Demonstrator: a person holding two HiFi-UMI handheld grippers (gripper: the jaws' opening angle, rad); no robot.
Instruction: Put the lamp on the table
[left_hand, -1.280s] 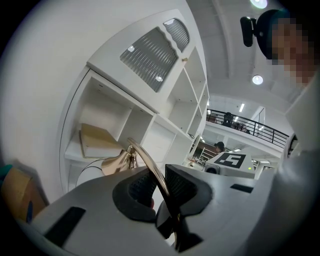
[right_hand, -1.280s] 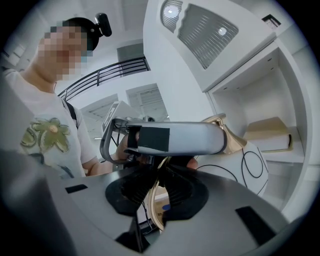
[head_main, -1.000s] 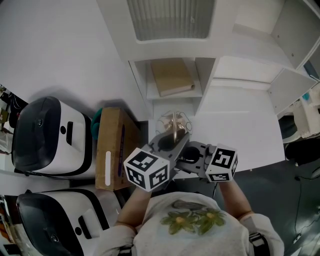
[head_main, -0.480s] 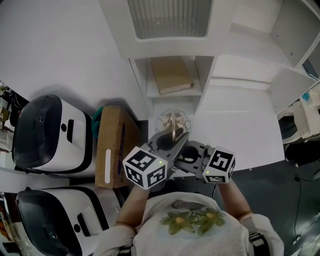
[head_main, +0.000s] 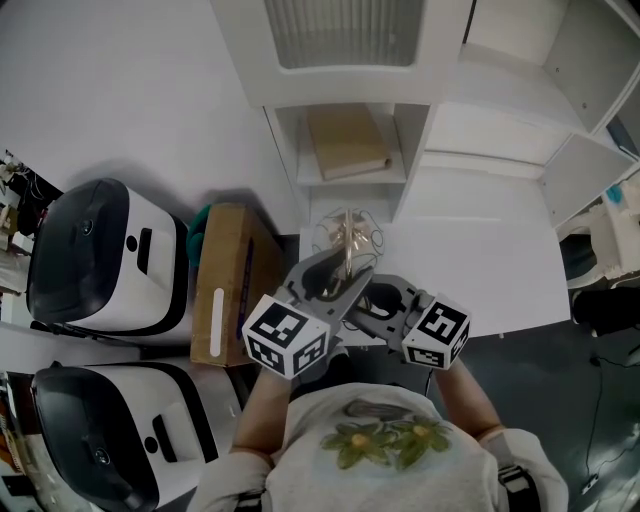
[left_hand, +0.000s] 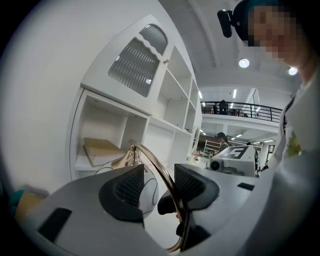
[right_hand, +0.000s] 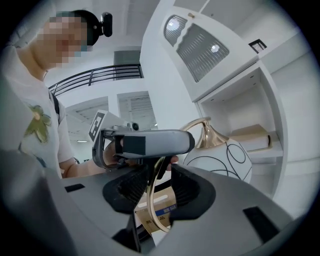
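Observation:
The lamp has a white globe shade (head_main: 345, 238) with thin black lines, a gold cap and a curved gold arm (left_hand: 156, 169). It sits at the left end of the white table (head_main: 480, 270), in front of the shelf unit. My left gripper (head_main: 335, 280) and right gripper (head_main: 378, 300) face each other just below the shade. The gold arm runs between both pairs of jaws. Both pairs are opening, with small gaps beside the arm in the left gripper view (left_hand: 157, 175) and the right gripper view (right_hand: 157, 189). The right gripper view shows the shade (right_hand: 220, 155) behind the left gripper (right_hand: 145, 142).
A white shelf unit (head_main: 300, 150) stands behind the lamp, with a tan book (head_main: 345, 145) in its open cubby. A cardboard box (head_main: 225, 290) stands left of the table. Two white-and-black machines (head_main: 100, 265) (head_main: 90, 430) sit further left.
Both grippers stay on the lamp arm near the table's left end. The left marker cube has shifted slightly down and left. The lamp has barely moved.

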